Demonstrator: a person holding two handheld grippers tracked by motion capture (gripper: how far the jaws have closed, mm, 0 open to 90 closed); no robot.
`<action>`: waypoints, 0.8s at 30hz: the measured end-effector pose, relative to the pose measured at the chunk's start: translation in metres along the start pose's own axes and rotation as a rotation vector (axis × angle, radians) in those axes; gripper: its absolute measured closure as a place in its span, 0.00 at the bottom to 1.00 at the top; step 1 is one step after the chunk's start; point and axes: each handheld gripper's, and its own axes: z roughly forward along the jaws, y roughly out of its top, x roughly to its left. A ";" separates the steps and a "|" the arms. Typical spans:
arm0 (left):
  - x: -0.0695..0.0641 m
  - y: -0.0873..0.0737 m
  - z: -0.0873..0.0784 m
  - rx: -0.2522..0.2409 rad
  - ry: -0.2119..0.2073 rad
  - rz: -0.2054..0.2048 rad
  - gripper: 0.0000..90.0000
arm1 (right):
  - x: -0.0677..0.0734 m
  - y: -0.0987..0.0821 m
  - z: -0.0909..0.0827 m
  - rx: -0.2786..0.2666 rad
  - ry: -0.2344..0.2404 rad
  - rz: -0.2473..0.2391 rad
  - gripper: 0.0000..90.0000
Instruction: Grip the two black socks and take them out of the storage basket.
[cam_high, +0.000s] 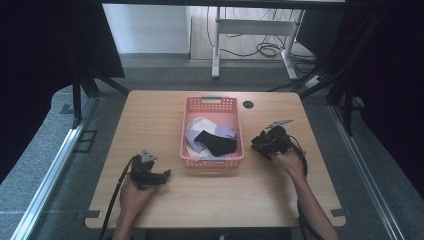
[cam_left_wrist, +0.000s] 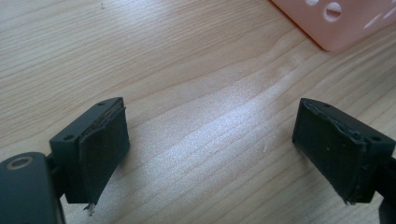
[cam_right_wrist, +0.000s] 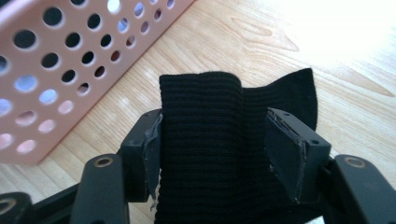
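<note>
In the high view we cannot make out what the right gripper (cam_high: 261, 141) carries; it reads as a dark lump just right of the pink basket (cam_high: 190, 159). The right gripper view settles it: its 2 jaws are clamped on a folded piece of black ribbed knit fabric (cam_right_wrist: 210, 140), whose lower part is cut off by the frame edge and whose full shape we cannot tell. The basket is plastic, with round perforations in its wall, and it holds a black sock (cam_high: 216, 142) lying over pale lilac and white cloth (cam_high: 200, 130), mostly hidden beneath it. The left gripper (cam_left_wrist: 210, 154) hovers over bare, pale wood-grain table (cam_left_wrist: 187, 70), its 2 rubber-padded jaws spread wide apart with nothing between them; 1 corner of the basket shows beyond.
</note>
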 end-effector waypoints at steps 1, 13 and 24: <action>0.000 0.000 0.000 0.000 0.000 0.000 0.12 | 0.000 0.001 -0.001 -0.001 0.001 0.000 0.42; 0.000 0.000 0.000 0.002 0.000 0.000 0.12 | 0.003 0.014 -0.020 -0.029 0.004 0.004 0.40; 0.000 0.000 0.000 0.001 -0.001 0.000 0.12 | 0.016 0.034 -0.038 -0.093 0.046 -0.001 0.38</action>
